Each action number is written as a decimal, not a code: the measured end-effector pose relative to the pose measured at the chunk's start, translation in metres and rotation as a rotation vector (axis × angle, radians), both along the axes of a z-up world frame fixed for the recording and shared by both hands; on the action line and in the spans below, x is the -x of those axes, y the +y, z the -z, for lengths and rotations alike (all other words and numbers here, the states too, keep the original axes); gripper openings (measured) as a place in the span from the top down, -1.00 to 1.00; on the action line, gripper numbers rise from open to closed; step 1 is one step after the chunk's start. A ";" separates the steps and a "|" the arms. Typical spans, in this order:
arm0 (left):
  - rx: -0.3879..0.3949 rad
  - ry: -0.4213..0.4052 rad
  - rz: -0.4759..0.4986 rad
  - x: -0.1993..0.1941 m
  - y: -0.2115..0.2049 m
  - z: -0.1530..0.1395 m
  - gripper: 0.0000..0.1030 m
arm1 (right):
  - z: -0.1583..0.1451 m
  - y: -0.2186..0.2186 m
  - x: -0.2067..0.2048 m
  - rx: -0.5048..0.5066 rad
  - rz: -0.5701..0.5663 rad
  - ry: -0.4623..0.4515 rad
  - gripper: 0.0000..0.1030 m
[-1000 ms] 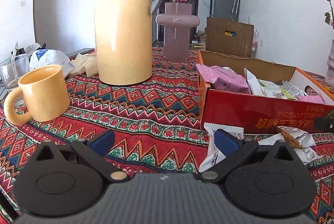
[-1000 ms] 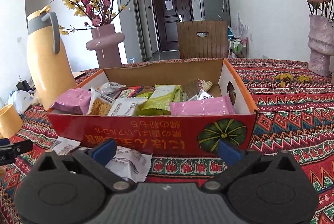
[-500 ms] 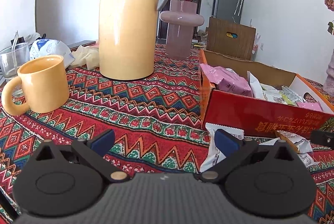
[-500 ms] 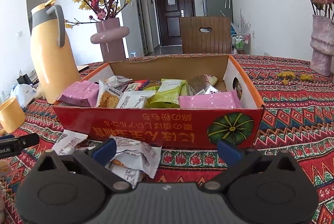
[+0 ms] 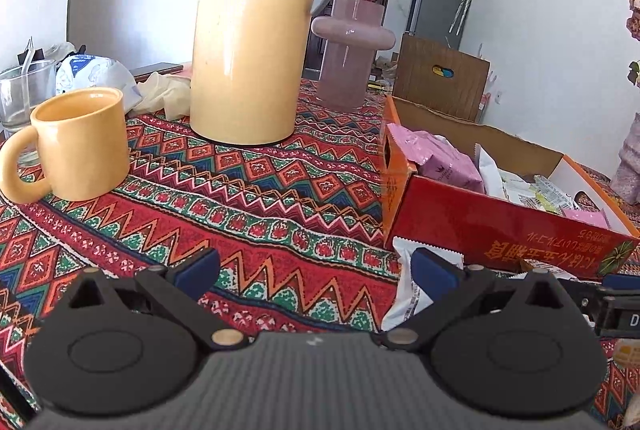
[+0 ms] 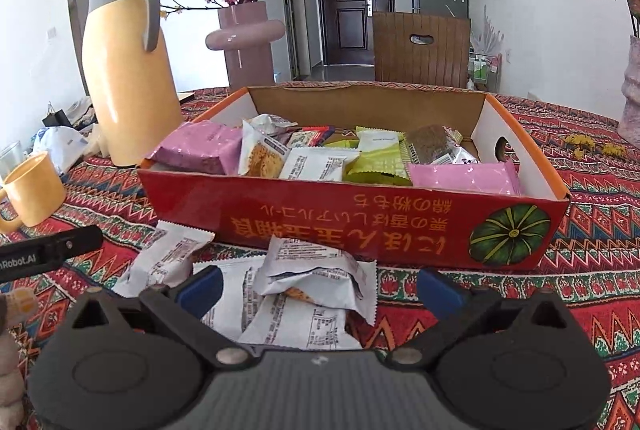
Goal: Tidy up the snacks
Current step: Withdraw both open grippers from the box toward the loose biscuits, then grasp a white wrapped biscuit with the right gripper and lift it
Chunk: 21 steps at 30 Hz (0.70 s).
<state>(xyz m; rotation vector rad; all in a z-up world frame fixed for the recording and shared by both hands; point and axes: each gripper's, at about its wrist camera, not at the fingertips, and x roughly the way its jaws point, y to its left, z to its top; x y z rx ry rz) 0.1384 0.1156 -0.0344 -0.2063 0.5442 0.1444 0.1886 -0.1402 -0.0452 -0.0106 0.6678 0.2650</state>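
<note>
Hovering low over the cloth (image 6: 580,226), right gripper (image 6: 318,288) spread wide, nothing between its blue pads (image 6: 200,288). Left gripper (image 5: 316,272) likewise wide and empty.

Seen only from the right wrist: whole loose pile of white packets (image 6: 316,272) on the cloth, lying just ahead of and partly between the right fingers, one crumpled on top with a biscuit showing through a tear. Also the red box (image 6: 360,226), full of pink, green and white snacks, pumpkin printed on its front, just behind the pile.

Seen only from the left wrist: one white packet (image 5: 404,294) beside its right pad, box corner beyond, plus close views of mug (image 5: 80,145), flask (image 5: 248,41) and glass (image 5: 20,93) further left.
</note>
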 end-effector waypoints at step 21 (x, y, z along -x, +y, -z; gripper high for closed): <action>0.001 0.017 -0.007 -0.003 0.000 0.002 -1.00 | 0.001 -0.036 0.001 -0.166 -0.014 0.048 0.22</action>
